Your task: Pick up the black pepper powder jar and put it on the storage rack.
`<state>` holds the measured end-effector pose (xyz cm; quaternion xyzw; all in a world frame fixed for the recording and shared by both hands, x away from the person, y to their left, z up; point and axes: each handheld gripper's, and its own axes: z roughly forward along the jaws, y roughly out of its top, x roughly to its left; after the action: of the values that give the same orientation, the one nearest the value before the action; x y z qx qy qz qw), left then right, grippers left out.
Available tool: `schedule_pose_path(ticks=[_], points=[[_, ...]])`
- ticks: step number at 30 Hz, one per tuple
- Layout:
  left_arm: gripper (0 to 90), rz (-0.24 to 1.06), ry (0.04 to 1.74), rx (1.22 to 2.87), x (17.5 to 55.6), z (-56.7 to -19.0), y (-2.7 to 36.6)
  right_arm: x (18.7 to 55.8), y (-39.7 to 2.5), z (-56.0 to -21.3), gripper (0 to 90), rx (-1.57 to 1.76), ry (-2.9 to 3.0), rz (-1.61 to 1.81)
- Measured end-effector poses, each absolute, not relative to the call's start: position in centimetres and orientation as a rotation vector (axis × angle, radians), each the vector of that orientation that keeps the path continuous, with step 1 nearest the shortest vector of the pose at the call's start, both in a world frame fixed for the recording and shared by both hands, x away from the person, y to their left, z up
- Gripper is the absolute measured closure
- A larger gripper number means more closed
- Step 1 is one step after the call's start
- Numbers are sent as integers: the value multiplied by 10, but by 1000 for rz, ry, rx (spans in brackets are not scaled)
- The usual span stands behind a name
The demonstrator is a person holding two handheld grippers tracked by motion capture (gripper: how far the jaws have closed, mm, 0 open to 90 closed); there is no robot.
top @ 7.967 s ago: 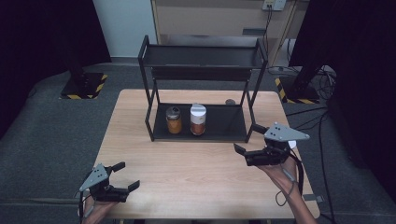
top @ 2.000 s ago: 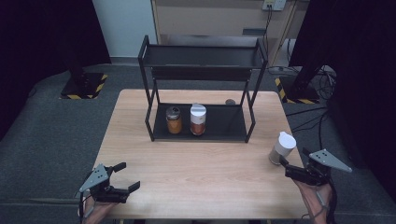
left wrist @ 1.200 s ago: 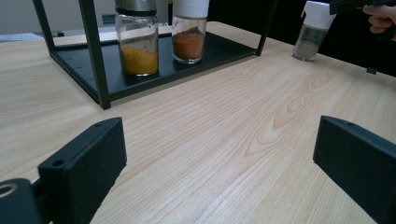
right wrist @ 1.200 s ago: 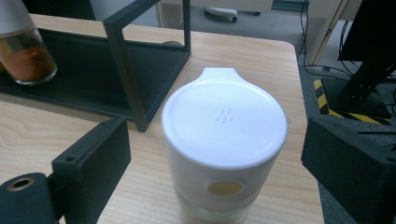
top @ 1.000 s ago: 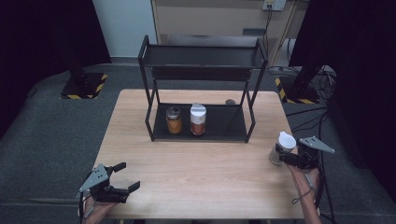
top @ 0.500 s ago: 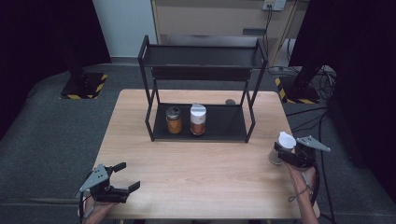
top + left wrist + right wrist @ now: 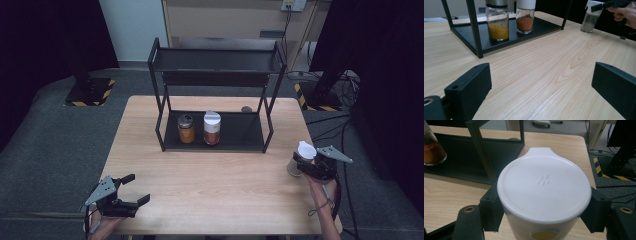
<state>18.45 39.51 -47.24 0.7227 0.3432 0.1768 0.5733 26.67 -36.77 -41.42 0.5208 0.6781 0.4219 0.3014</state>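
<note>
A spice jar [image 7: 305,149] with a white flip lid and greyish contents stands at the table's right edge. My right gripper [image 7: 303,162] has a jaw pressed to each side of it, just under the lid. In the right gripper view the lid [image 7: 544,187] sits between the two black jaws of that gripper [image 7: 544,216]. My left gripper [image 7: 138,189] rests open at the front left, with bare wood between its jaws [image 7: 541,85]. From there the jar [image 7: 589,18] stands far right with a hand behind it.
A black two-tier rack [image 7: 215,55] stands at the table's back middle. On its lower shelf are a metal-lidded jar of yellow powder [image 7: 185,128] and a white-lidded jar of reddish powder [image 7: 212,127]. A small dark object [image 7: 246,108] lies behind the rack.
The right gripper came from the right rear of the jar, slid in around it and shut on it. The jar stays on the table. The left gripper has not moved.
</note>
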Motion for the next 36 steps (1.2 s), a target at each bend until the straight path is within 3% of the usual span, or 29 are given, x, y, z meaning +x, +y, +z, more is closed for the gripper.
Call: schedule_pose_path(ticks=[36], points=[[17,416,802,1697,184,-472,395,233,-331,-371,305,1191,2009,1260]])
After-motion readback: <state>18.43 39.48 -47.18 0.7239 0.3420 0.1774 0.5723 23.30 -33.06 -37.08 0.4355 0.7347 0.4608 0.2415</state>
